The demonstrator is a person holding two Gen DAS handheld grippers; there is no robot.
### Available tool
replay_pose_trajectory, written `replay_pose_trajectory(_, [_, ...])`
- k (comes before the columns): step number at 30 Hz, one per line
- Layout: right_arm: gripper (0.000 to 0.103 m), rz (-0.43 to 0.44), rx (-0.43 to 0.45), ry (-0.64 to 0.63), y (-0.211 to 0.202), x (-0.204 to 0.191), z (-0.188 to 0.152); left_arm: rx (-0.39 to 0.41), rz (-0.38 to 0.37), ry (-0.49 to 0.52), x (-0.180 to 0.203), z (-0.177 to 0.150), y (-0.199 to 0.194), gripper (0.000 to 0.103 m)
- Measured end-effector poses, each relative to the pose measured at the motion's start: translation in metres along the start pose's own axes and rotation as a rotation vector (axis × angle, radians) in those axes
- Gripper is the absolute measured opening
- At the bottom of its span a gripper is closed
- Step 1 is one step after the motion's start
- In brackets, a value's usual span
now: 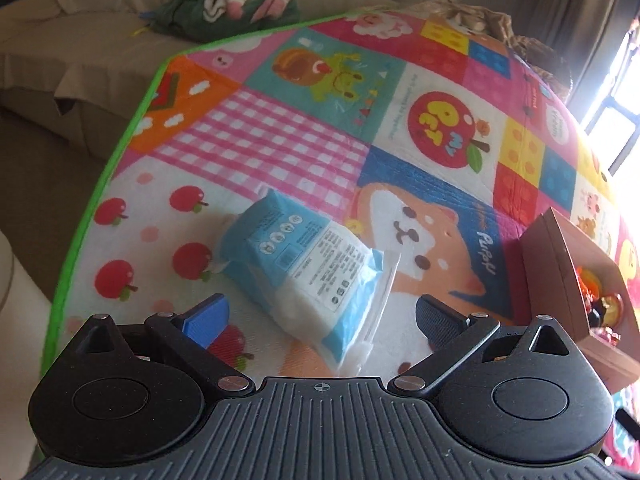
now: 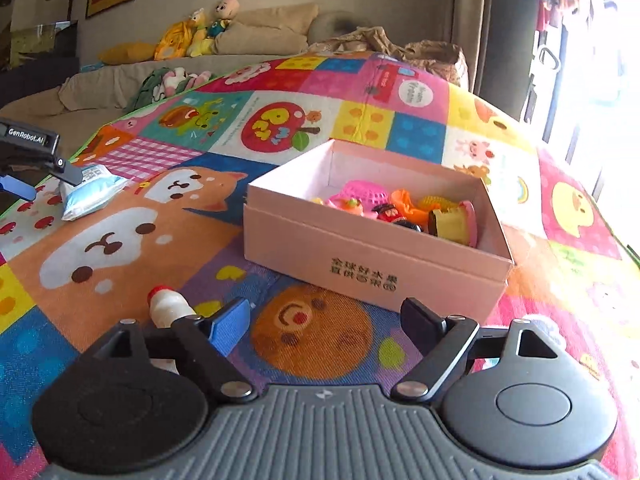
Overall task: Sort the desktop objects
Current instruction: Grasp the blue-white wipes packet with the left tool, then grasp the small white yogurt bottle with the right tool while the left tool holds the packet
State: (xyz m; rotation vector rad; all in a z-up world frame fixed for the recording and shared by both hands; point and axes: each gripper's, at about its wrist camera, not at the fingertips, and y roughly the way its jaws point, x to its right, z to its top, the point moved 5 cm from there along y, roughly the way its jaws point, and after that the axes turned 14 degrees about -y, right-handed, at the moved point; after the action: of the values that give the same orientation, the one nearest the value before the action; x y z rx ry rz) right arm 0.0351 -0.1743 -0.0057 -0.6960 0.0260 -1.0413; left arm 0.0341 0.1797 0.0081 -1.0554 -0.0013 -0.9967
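Now spread wide, empty: left gripper above tissue pack on mat; right gripper likewise, near pink box of toys, bottle beside.

A blue-and-white tissue packet is seen lying flat on the patterned play mat near its green-edged side, printed back upward. An open pink cardboard box is set toward the mat's middle, with small plastic toys heaped inside, and a small white bottle with a red cap is laid on its side on the mat, apart from the box
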Motion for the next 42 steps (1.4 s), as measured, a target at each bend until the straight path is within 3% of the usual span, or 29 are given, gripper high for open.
replay_pose_trajectory(4, [0.089, 0.0, 0.005, 0.099, -0.001, 0.015, -0.006, -0.024, 0.063, -0.046, 0.017, 0.023, 0.037, 0.102])
replay_pose_trajectory(9, [0.095, -0.021, 0.035, 0.106, -0.009, 0.015, -0.011, -0.021, 0.163, 0.063, 0.045, 0.034, 0.082, 0.102])
replay_pose_trajectory(13, [0.099, -0.021, 0.047, 0.114, -0.01, 0.016, -0.011, 0.006, 0.173, 0.175, 0.059, 0.017, 0.091, 0.101])
replay_pose_trajectory(18, [0.099, -0.013, 0.038, 0.136, -0.008, 0.019, -0.011, 0.043, 0.154, 0.289, 0.066, 0.004, 0.081, 0.066])
replay_pose_trajectory(21, [0.101, -0.015, 0.04, 0.135, -0.008, 0.018, -0.011, 0.023, 0.12, 0.297, 0.064, 0.0, 0.073, 0.061])
replay_pose_trajectory(26, [0.103, -0.016, 0.034, 0.138, -0.006, 0.019, -0.011, -0.002, 0.046, 0.364, 0.062, -0.034, 0.046, 0.061])
replay_pose_trajectory(32, [0.103, -0.013, 0.016, 0.135, -0.004, 0.018, -0.011, -0.114, -0.167, 0.454, 0.063, -0.105, -0.009, 0.063])
replay_pose_trajectory(34, [0.103, -0.014, 0.004, 0.129, -0.002, 0.016, -0.011, -0.12, -0.205, 0.479, 0.061, -0.122, -0.023, 0.066])
replay_pose_trajectory(39, [0.103, -0.006, -0.001, 0.077, -0.003, 0.007, -0.007, -0.063, -0.164, 0.523, 0.056, -0.138, -0.033, 0.087])
replay_pose_trajectory(42, [0.103, 0.077, 0.009, 0.029, -0.009, -0.007, -0.001, -0.065, -0.154, 0.492, 0.052, -0.132, -0.029, 0.091])
